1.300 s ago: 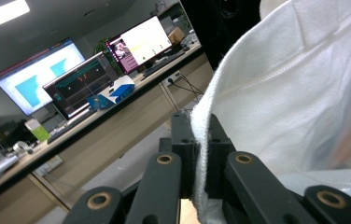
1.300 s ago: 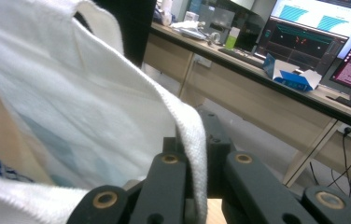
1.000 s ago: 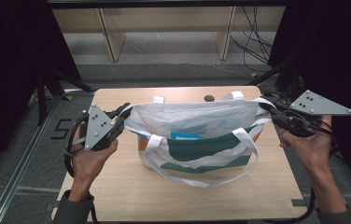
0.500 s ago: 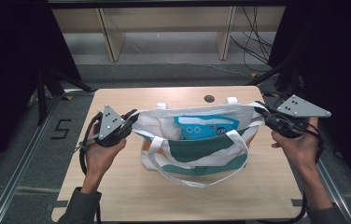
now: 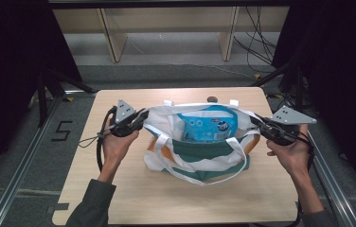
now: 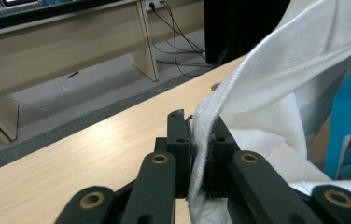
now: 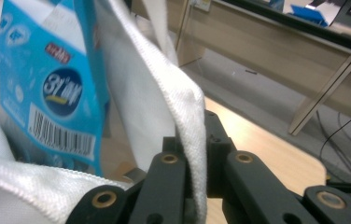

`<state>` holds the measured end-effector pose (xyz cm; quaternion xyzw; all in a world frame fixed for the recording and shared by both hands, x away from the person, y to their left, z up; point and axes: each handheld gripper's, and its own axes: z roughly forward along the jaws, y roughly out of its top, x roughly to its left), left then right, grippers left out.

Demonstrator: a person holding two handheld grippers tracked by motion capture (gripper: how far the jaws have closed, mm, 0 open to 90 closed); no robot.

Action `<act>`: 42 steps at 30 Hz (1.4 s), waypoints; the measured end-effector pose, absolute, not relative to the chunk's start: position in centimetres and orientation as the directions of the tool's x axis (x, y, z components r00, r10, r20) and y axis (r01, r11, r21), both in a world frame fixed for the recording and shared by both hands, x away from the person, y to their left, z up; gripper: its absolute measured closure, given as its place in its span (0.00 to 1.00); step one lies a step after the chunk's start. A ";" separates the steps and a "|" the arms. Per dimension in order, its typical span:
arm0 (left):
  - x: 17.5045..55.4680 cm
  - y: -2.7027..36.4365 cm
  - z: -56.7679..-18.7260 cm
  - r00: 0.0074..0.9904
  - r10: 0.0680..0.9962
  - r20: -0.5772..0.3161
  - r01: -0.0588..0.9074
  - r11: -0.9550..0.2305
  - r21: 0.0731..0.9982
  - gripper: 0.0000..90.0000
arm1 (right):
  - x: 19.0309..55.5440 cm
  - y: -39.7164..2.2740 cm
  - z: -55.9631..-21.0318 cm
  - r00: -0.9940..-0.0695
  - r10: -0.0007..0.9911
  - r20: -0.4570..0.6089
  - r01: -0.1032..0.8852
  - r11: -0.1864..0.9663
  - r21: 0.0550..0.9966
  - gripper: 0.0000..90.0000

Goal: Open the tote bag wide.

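A white tote bag [image 5: 200, 156] with green panels and looped handles sits on the wooden table [image 5: 119, 189], its mouth stretched wide. A blue packet [image 5: 208, 125] stands inside. My left gripper [image 5: 143, 117] is shut on the bag's left rim. In the left gripper view the white hem [image 6: 276, 79] runs down between the pads of that gripper [image 6: 200, 135], whose jaws have just eased slightly wider with the cloth still pinched. My right gripper [image 5: 256, 124] is shut on the right rim. In the right gripper view the hem [image 7: 164, 93] passes between its jaws [image 7: 197, 135], beside the packet [image 7: 52, 88].
A small dark round thing [image 5: 211, 99] lies at the table's far edge behind the bag. Beyond the table stand wooden bench legs [image 5: 112, 40] and loose cables [image 5: 256, 47] on the floor. A "5" mark [image 5: 62, 131] is on the floor at left.
Both hands have come down with the bag's rims in their grippers. The bag has settled lower on the table, and the blue packet now shows in its open mouth.
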<state>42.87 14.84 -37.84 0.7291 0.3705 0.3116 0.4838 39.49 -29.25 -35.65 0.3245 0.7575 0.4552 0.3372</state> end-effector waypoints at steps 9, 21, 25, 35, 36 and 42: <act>43.2 13.9 -36.5 0.544 0.834 0.098 0.174 -0.226 0.959 0.77 | 39.6 -29.1 -36.8 -0.579 0.795 -0.180 0.197 0.350 0.916 0.98; 45.5 12.3 -33.8 0.551 0.833 0.056 0.165 -0.174 0.971 0.89 | 39.8 -29.8 -35.1 -0.557 0.816 -0.152 0.191 0.304 0.933 0.97; 45.3 11.5 -33.6 0.549 0.831 0.091 0.164 -0.214 0.963 0.89 | 40.1 -30.2 -34.5 -0.568 0.812 -0.135 0.169 0.276 0.946 0.88; 46.1 11.4 -33.3 0.529 0.843 0.096 0.169 -0.215 0.962 0.88 | 41.2 -29.2 -32.7 -0.545 0.795 -0.265 0.133 0.394 0.909 0.98; 46.3 11.3 -33.4 0.527 0.845 0.088 0.170 -0.207 0.963 0.88 | 41.5 -29.0 -32.9 -0.543 0.799 -0.259 0.150 0.395 0.906 0.98; 47.4 11.2 -33.9 0.527 0.847 0.074 0.196 -0.206 0.959 0.89 | 42.6 -28.5 -34.5 -0.551 0.794 -0.257 0.196 0.423 0.884 0.98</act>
